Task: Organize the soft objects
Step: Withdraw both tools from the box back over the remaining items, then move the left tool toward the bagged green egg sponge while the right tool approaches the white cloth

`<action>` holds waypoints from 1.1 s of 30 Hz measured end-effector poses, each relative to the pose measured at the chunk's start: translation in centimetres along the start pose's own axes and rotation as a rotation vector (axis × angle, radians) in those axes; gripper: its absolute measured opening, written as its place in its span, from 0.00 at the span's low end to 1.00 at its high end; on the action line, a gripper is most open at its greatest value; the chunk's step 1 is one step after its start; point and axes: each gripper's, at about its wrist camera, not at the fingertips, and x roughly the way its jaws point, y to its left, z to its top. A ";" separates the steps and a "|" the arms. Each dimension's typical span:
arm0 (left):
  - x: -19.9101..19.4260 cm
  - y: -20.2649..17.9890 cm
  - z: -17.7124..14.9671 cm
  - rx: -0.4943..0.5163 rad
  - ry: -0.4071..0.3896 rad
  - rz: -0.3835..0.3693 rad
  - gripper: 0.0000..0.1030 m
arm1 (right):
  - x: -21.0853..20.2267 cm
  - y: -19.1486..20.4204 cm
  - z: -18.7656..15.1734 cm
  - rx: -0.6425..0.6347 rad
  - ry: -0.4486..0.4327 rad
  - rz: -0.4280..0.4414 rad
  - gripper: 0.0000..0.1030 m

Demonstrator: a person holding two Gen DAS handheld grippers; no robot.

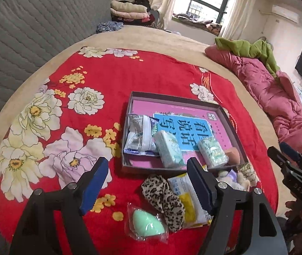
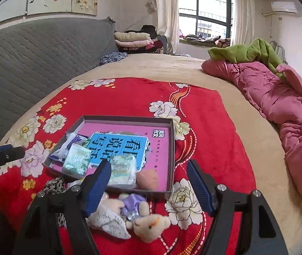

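Red plush, the flowered blanket carries everything, and the shallow cardboard tray on it serves as the landmark. Nearest the viewer, well on the near side of the tray, lies a mint-green sponge in clear wrap, with a leopard-print fabric piece touching its wrapper and a white and yellow packet just beside that, closer to the tray's near wall. The left gripper hangs over these three with its blue pads spread wide, holding nothing. Below the tray's near right corner rests a small cream plush bear with a lilac bow, lying against a pale stuffed piece. The right gripper hovers above this toy, its fingers parted and empty. Inside the tray, along the near wall, sit a peach sponge and a green-patterned tissue pack, touching; a second tissue pack lies a little further left, and a crumpled white and blue wrapper fills the tray's left end. All rest on a pink book with a blue title panel. Beyond the tray's right side a pink quilt is bunched, a green cloth on top; behind the tray rises a grey quilted headboard
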 end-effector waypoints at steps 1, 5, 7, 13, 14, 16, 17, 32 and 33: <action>-0.1 -0.1 -0.2 0.004 0.004 0.005 0.75 | -0.3 0.1 -0.2 -0.004 0.003 0.002 0.71; -0.6 -0.3 -0.7 0.026 0.010 0.015 0.75 | -1.3 0.3 -0.9 -0.019 0.004 0.021 0.72; -1.0 -0.3 -1.0 0.026 0.007 0.027 0.75 | -1.6 0.6 -1.2 -0.027 0.011 0.029 0.72; -1.9 -1.0 -2.2 0.054 0.011 0.061 0.75 | -2.2 0.9 -2.3 -0.025 0.031 0.061 0.73; -2.0 -1.1 -2.4 0.059 0.010 0.068 0.75 | -2.2 1.0 -2.4 -0.026 0.032 0.063 0.73; -2.2 -1.3 -2.9 0.067 0.010 0.079 0.76 | -2.4 1.3 -2.7 -0.038 0.032 0.066 0.73; -2.2 -1.3 -3.0 0.070 0.008 0.084 0.76 | -2.5 1.4 -2.7 -0.041 0.033 0.067 0.73; -2.7 -0.8 -5.8 0.081 0.050 0.091 0.76 | -3.3 1.6 -4.9 -0.078 0.054 0.071 0.73; -2.7 -0.7 -6.0 0.083 0.055 0.094 0.76 | -3.4 1.6 -5.1 -0.074 0.057 0.077 0.73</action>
